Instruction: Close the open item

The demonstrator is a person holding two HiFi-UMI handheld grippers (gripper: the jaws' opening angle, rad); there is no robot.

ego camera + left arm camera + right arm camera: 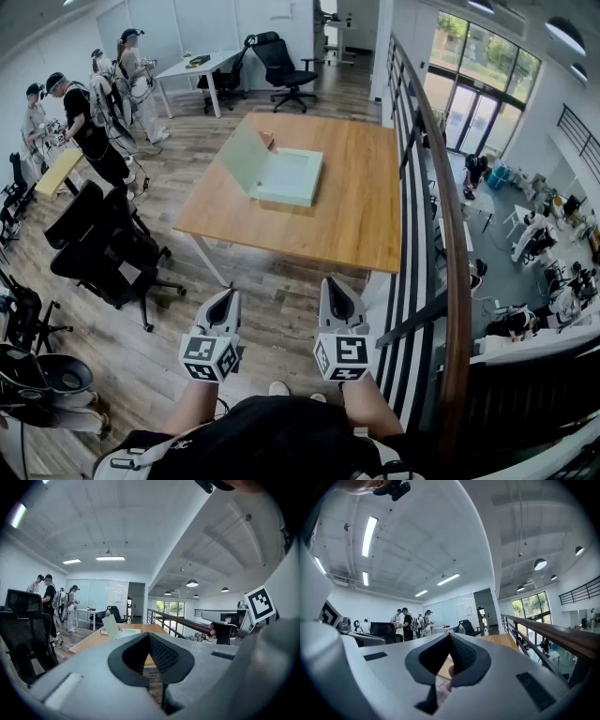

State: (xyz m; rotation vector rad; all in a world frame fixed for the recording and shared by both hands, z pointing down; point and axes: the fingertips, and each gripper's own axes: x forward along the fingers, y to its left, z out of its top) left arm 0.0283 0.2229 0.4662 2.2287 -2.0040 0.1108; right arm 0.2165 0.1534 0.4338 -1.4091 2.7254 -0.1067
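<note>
Wooden table (356, 216) sits mid-frame in the head view. Pale green box (292, 178) lies on its centre-left, lid (246, 157) raised. Left gripper (226, 300) and right gripper (333, 291) are at bottom centre, well apart from the box. Both have jaws together, empty. Their cubes carry black-and-white square markers.

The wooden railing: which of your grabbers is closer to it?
Right. The right gripper is next to the railing; the left gripper is farther off, on the right one's other side.
</note>
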